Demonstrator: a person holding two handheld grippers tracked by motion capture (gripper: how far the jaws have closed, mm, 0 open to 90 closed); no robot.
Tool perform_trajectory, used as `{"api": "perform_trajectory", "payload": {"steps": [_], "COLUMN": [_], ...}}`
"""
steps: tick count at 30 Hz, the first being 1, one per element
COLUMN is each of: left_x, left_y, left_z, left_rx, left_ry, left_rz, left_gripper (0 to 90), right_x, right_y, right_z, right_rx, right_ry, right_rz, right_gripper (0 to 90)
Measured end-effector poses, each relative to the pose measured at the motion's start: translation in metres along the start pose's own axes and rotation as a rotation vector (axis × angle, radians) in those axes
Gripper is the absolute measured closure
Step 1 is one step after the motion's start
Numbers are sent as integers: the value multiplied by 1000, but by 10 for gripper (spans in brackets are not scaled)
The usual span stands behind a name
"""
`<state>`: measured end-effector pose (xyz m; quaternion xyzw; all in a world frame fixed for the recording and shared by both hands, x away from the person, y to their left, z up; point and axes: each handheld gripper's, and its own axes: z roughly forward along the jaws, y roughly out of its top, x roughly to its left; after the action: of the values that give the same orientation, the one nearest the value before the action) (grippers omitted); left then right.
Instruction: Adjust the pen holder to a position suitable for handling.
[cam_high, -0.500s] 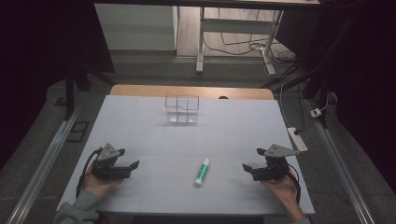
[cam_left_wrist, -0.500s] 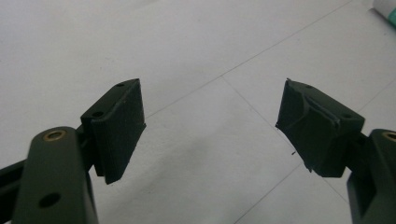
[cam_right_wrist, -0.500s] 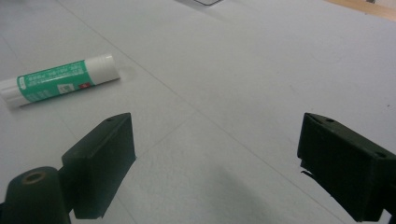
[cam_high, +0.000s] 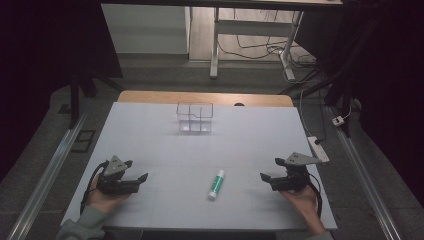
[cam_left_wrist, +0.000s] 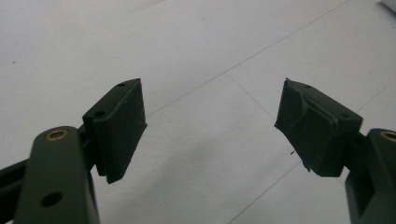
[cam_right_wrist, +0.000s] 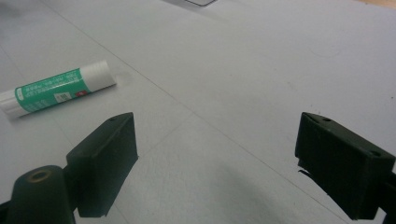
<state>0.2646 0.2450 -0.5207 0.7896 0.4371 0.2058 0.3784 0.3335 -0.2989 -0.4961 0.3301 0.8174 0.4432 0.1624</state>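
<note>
A green and white glue stick (cam_high: 216, 184) lies flat on the white table (cam_high: 200, 150), near the front and between the two hands. In the right gripper view the glue stick (cam_right_wrist: 56, 87) rests at the upper left, beyond the left jaw. My left gripper (cam_high: 141, 179) sits low at the front left, open, with nothing between its jaws (cam_left_wrist: 210, 126). My right gripper (cam_high: 265, 178) sits at the front right, open and empty (cam_right_wrist: 217, 158). A clear compartmented box (cam_high: 194, 118) stands at the back middle of the table.
A wooden strip (cam_high: 205, 98) shows along the table's far edge. A power strip (cam_high: 318, 148) and cable lie at the right edge. Metal rails (cam_high: 45, 175) run along both sides, and desk legs and cables stand on the floor beyond.
</note>
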Motion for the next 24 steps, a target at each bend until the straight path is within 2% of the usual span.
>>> {"api": "perform_trajectory", "payload": {"steps": [14,24], "left_x": [5,0], "left_y": [2,5], "left_z": [7,3], "left_rx": [7,14], "left_ry": [5,-5], "left_rz": [-15,-8], "left_gripper": [248,246], "right_x": [-1,-1], "right_y": [1,3], "right_z": [0,2], "right_rx": [-18,-26], "right_ry": [-10,-17], "right_rz": [4,8], "right_gripper": [143,146]}}
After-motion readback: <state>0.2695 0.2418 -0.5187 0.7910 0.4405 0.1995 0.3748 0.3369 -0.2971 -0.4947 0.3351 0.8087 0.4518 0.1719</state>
